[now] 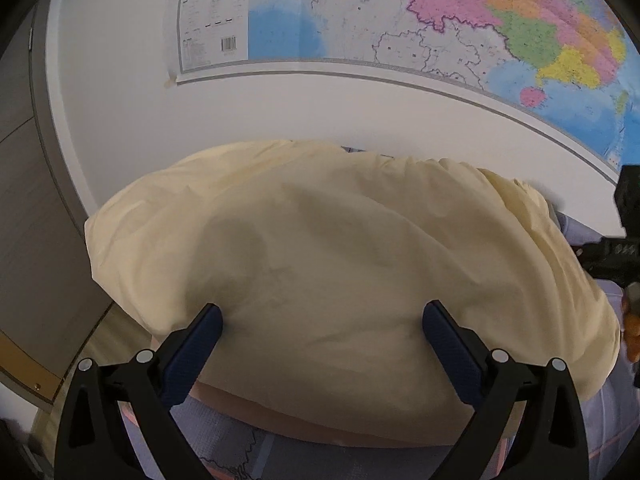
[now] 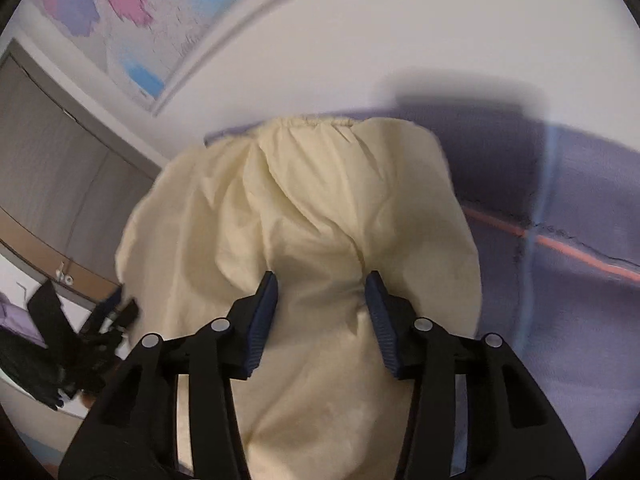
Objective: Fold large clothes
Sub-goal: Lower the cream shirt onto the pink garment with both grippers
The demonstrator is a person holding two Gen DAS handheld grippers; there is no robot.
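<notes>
A large pale yellow garment [image 1: 320, 256] lies in a folded heap on a table covered with a lilac map sheet [image 2: 560, 184]; its gathered elastic edge [image 2: 316, 122] faces the wall. My left gripper [image 1: 322, 312] is open, its blue-padded fingers wide apart just above the near part of the cloth, holding nothing. My right gripper [image 2: 322, 284] is open with the jaws partly closed in, and a raised ridge of the same garment [image 2: 304, 216] runs between the fingers. The right gripper's body shows at the right edge of the left wrist view [image 1: 624, 240].
A white wall with a coloured wall map [image 1: 460, 20] stands right behind the table. A grey cabinet [image 1: 28, 208] with a wooden strip is at the left. The left gripper appears blurred in the right wrist view [image 2: 92, 332].
</notes>
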